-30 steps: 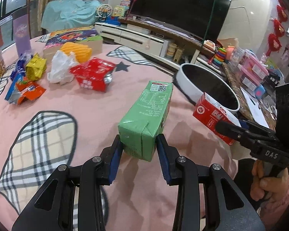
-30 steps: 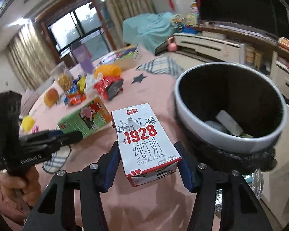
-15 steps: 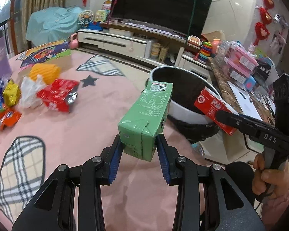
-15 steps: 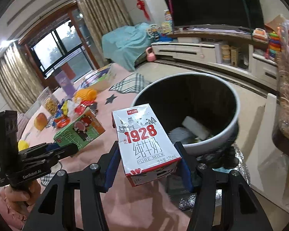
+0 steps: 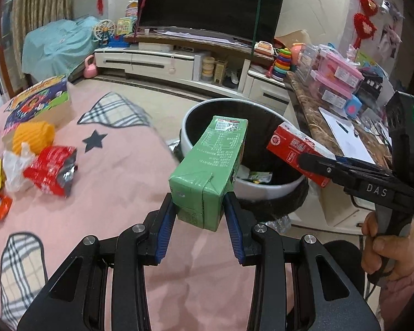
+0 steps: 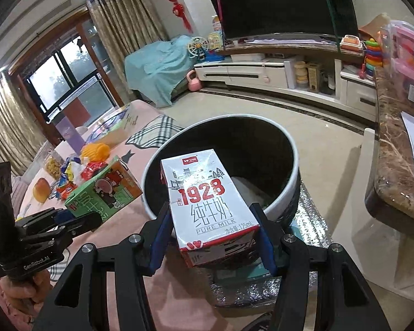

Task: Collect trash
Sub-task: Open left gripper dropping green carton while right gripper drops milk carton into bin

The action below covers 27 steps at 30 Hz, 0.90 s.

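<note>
My left gripper (image 5: pixel 200 209) is shut on a green drink carton (image 5: pixel 211 165), held in the air at the near rim of a round white trash bin (image 5: pixel 262 186) with a dark inside. My right gripper (image 6: pixel 212 229) is shut on a white and red milk carton (image 6: pixel 207 201) marked 1928, which hangs over the bin's (image 6: pixel 289 187) near edge. In the left wrist view the red side of the milk carton (image 5: pixel 295 149) shows at the right, over the bin. The green carton (image 6: pixel 105 193) appears at the left in the right wrist view. Some trash lies at the bin's bottom.
More wrappers lie on the pink cloth (image 5: pixel 110 182): a red packet (image 5: pixel 51 169), a white bag (image 5: pixel 13 167), a yellow item (image 5: pixel 33 135). A marble counter (image 6: pixel 394 165) stands right of the bin. A TV cabinet (image 5: pixel 157 60) lines the far wall.
Both grippers have carried their cartons from over the pink cloth toward the bin. The bin now lies directly beyond both cartons, and the wrapper pile has slid left.
</note>
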Each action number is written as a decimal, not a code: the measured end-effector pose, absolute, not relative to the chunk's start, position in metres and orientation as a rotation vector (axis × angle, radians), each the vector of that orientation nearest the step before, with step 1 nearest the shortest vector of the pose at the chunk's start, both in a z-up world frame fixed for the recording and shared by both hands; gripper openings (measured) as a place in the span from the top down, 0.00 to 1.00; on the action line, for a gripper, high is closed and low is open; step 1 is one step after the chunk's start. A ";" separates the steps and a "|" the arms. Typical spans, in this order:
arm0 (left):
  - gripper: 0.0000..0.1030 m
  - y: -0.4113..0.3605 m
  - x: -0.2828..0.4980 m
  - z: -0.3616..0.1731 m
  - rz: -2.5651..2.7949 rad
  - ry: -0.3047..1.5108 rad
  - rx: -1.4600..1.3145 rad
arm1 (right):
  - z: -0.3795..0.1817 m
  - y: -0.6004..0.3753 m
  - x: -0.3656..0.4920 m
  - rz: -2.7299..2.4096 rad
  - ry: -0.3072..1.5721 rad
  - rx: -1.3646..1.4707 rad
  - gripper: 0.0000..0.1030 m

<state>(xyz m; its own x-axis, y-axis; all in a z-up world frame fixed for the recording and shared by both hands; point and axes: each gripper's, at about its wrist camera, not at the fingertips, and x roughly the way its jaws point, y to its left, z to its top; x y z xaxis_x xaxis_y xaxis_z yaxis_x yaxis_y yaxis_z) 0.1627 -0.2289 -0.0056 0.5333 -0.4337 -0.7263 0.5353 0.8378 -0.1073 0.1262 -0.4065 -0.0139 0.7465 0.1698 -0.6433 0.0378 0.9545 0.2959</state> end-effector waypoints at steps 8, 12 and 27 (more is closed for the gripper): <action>0.66 -0.248 0.176 -0.004 -0.595 0.820 0.175 | -0.015 -0.418 0.141 0.057 0.749 0.291 0.45; 0.66 -0.257 0.183 -0.004 -0.602 0.821 0.189 | -0.015 -0.423 0.148 0.057 0.755 0.292 0.45; 0.66 -0.278 0.201 -0.009 -0.605 0.847 0.222 | -0.017 -0.431 0.167 0.048 0.790 0.276 0.52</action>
